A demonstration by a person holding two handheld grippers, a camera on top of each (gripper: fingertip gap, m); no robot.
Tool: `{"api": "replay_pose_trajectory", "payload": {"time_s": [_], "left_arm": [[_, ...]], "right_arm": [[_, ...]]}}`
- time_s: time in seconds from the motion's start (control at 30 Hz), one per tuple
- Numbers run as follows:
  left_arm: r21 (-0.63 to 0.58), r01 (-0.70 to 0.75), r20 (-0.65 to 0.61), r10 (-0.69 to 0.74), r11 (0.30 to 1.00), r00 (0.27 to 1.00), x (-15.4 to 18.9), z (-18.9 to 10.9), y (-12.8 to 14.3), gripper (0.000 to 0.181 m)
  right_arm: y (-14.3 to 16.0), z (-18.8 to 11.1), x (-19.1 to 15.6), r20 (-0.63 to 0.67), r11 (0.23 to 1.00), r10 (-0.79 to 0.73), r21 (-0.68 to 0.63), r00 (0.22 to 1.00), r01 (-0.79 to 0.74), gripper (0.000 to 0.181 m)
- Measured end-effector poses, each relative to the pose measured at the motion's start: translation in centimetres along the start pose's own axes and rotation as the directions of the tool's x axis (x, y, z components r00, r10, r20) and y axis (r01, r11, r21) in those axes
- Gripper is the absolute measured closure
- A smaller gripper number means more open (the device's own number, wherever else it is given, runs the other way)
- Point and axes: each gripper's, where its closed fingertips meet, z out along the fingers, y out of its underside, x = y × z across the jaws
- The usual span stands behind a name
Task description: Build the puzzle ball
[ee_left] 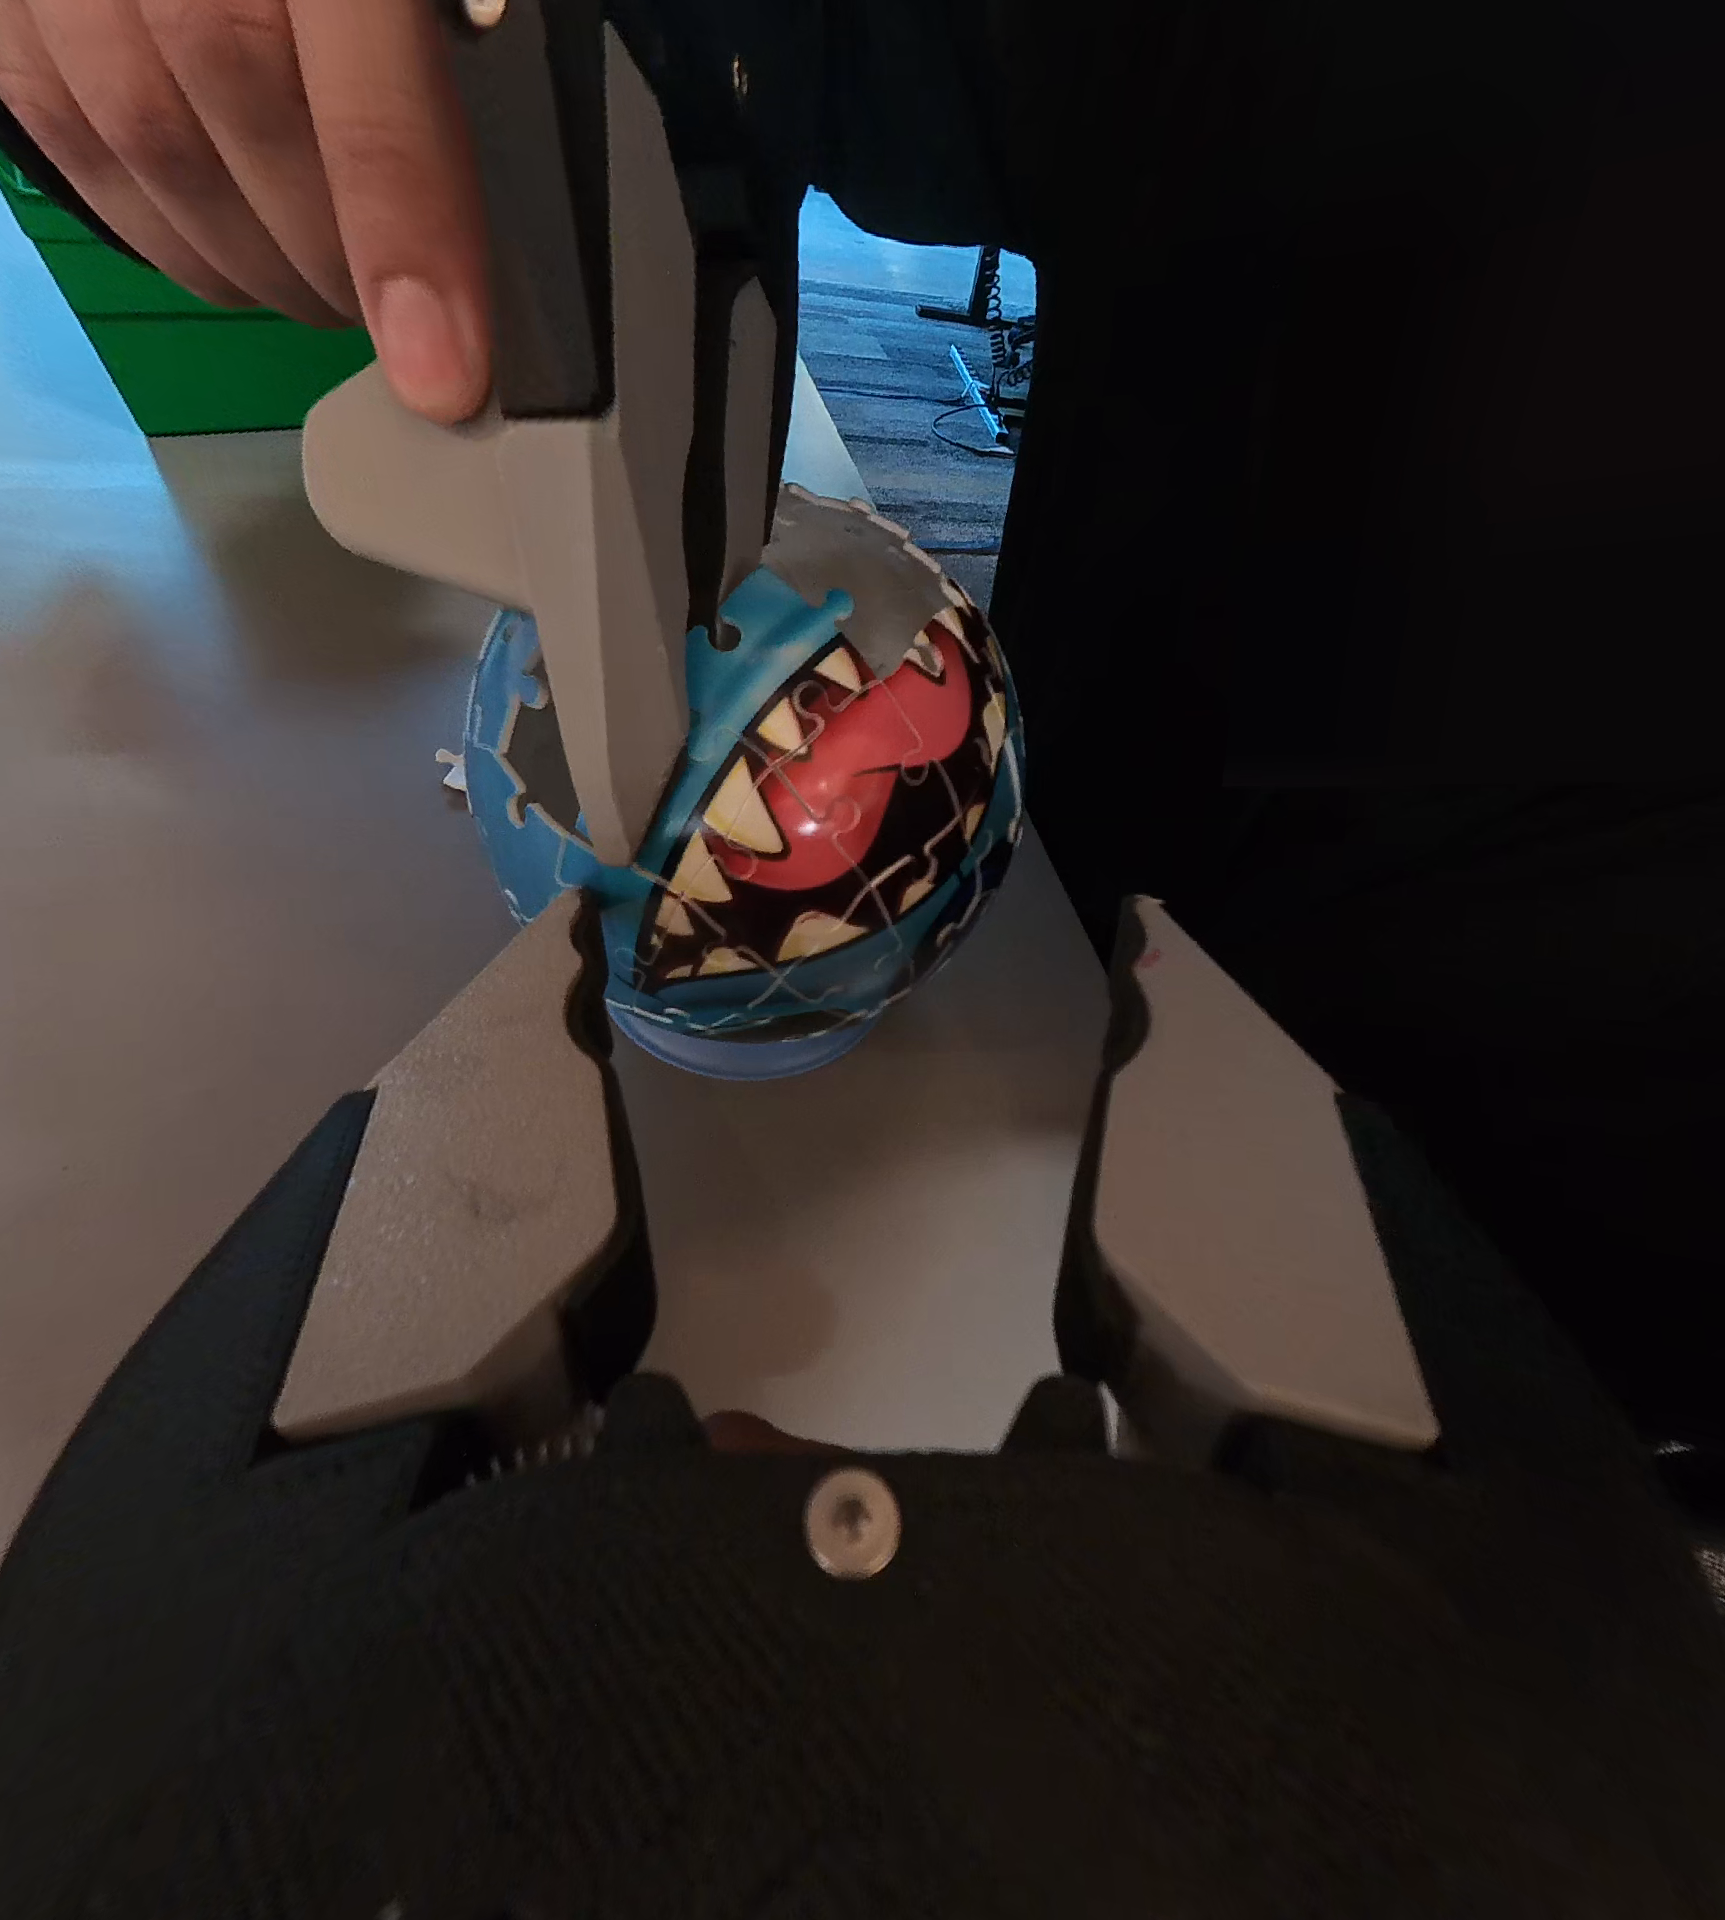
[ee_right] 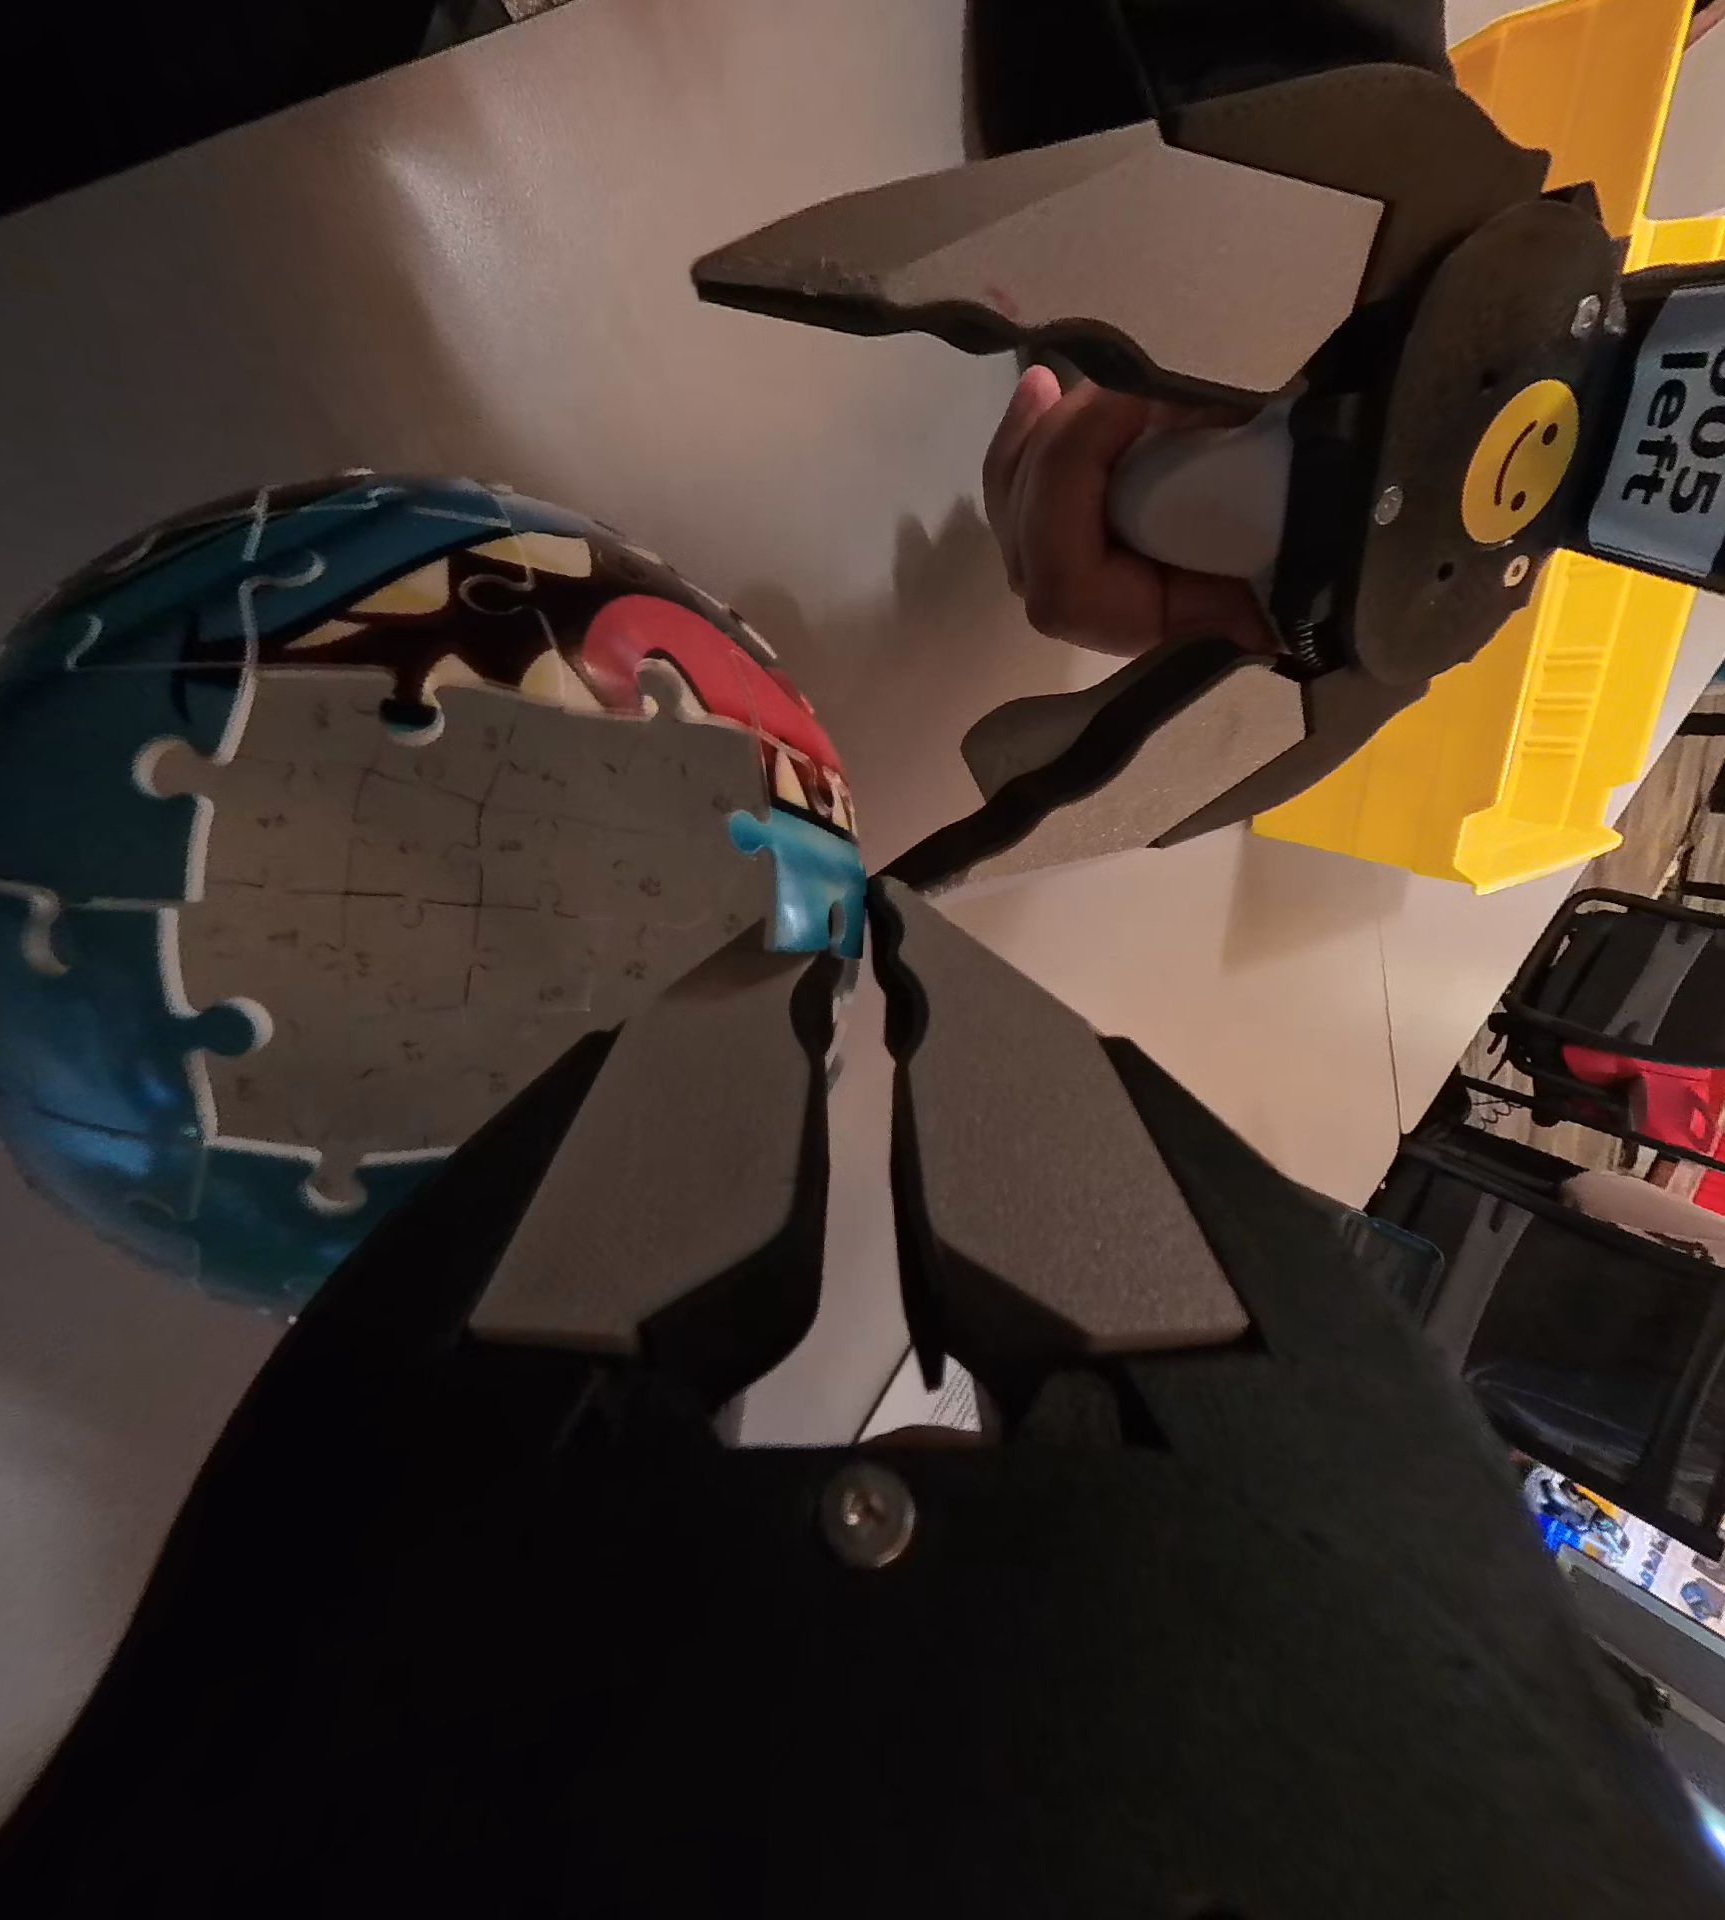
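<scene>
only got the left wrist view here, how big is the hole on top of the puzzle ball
Observer: Wide. The right wrist view shows a large opening in the puzzle ball, with the grey inner faces of the far pieces visible through it.
Operator: is the right gripper really clamped on that blue piece
Observer: Yes, the right gripper is shut on the blue piece, right at the rim of the opening.
Operator: whats behind my left gripper
Observer: A yellow bin sits just beyond the left gripper.
</scene>
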Motion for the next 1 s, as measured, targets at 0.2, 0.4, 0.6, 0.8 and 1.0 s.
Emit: {"api": "replay_pose_trajectory", "payload": {"time_s": [0.2, 0.4, 0.6, 0.8, 1.0], "left_arm": [[0.004, -0.004, 0.05, 0.004, 1.0, 0.999, -0.6, -1.7, 0.0, 0.087], [0.005, -0.004, 0.106, 0.003, 1.0, 0.994, -0.9, -4.0, 0.8, 0.088], [-0.016, 0.013, 0.128, -0.011, 1.0, 0.992, -0.7, -4.2, 2.0, 0.088], [-0.017, 0.086, 0.122, -0.084, 0.996, 0.989, -1.2, -3.9, 2.6, 0.089], [0.01, 0.133, 0.101, -0.133, 0.991, 0.986, -1.7, -3.9, 2.8, 0.089]], "right_arm": [[0.3, -0.2, -0.1, -0.032, 1.0, -0.004, -0.022, 0.999, 0.003, 0.151], [0.6, -0.9, -0.1, -0.08, 1.0, 0.006, -0.029, 0.997, -0.008, 0.144], [0.9, -1.7, 0.1, -0.142, 0.999, 0.001, -0.05, 0.99, -0.008, 0.14], [1.4, -2.3, 0.6, -0.212, 0.997, 0.063, -0.031, 0.975, -0.071, 0.135], [1.9, -2.8, 0.8, -0.271, 0.994, 0.101, -0.005, 0.957, -0.106, 0.134]]}}
